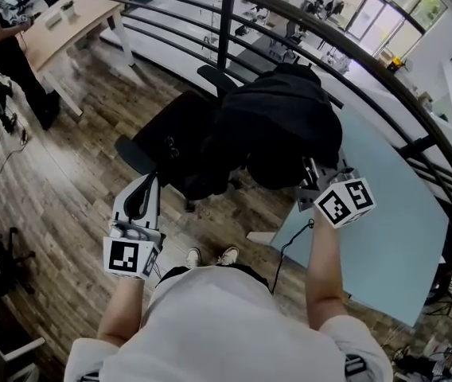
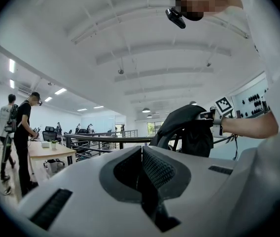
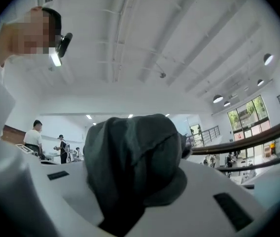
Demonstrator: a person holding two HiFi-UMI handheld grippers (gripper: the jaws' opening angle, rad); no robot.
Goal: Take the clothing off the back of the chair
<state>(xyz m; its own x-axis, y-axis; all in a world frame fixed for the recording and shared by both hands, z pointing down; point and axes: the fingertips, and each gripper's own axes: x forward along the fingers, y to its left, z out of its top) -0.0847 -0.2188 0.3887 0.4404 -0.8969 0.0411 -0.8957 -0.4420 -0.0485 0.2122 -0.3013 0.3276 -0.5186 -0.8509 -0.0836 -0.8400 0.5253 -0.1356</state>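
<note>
A black garment is draped over the back of a black office chair in the head view. My right gripper sits at the garment's lower right edge, shut on a fold of it. In the right gripper view the dark fabric bulges up from between the jaws of the right gripper and hides the pads. My left gripper hangs left of the chair seat, apart from it, with nothing in it. In the left gripper view its pads meet, and the garment shows at the right.
A curved dark railing runs just behind the chair. A light blue tabletop lies to the right, with a cable hanging by its edge. A wooden desk and a standing person are far left on the plank floor.
</note>
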